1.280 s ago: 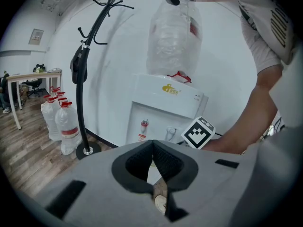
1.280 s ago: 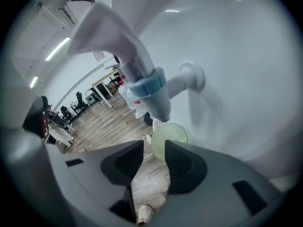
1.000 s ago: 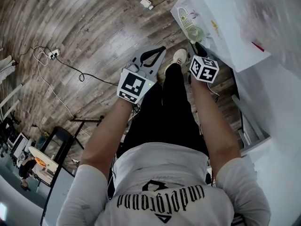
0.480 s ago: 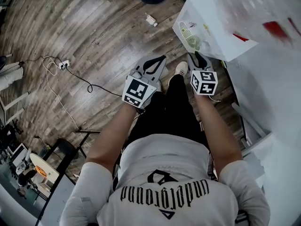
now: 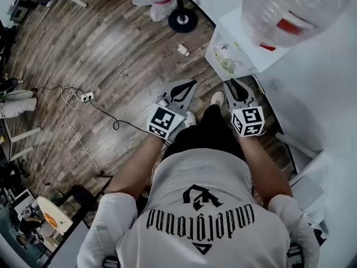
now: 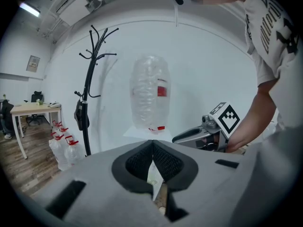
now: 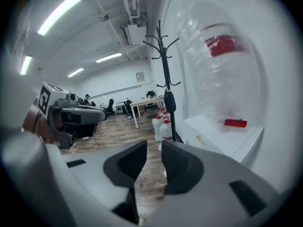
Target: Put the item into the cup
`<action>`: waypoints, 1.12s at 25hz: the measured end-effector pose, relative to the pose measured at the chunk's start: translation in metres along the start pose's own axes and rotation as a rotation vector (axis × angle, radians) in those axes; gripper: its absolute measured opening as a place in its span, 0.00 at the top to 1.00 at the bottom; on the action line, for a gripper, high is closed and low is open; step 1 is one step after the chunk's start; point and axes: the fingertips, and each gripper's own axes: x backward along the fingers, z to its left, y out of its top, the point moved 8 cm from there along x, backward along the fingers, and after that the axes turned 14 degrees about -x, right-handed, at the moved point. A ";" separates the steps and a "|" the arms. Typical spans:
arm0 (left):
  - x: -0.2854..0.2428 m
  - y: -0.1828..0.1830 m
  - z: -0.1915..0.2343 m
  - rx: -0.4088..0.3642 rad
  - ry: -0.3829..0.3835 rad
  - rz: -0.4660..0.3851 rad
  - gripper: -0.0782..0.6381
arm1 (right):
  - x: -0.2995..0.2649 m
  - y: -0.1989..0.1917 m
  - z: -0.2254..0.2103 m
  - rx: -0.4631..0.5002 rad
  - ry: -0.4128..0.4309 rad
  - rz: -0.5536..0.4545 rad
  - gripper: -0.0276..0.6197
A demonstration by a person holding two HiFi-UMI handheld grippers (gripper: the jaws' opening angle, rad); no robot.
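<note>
No cup and no loose item shows in any view. My left gripper (image 5: 188,84) (image 6: 152,144) is held in front of the body over the wood floor, its jaws shut tip to tip with nothing between them. My right gripper (image 5: 232,83) (image 7: 155,146) is beside it, close to the white water dispenser (image 5: 231,48). Its jaws are closing, a narrow gap still stands between them, and nothing is in that gap. Each gripper shows in the other's view, the right gripper (image 6: 208,132) and the left gripper (image 7: 71,113).
A large clear water bottle (image 5: 290,10) (image 6: 150,96) (image 7: 222,74) stands upside down on the dispenser. A black coat stand (image 5: 182,20) (image 6: 87,93) (image 7: 166,93) and spare bottles (image 6: 64,148) are by the wall. A power strip with cable (image 5: 86,97) lies on the floor.
The head view has swung, so the coat stand base and more of the bottle have come into sight. Both grippers sit lower in that view, still side by side.
</note>
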 end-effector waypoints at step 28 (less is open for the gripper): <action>0.119 0.132 -0.017 -0.092 -0.013 -0.211 0.88 | 0.153 0.096 0.126 0.250 0.136 -0.268 0.95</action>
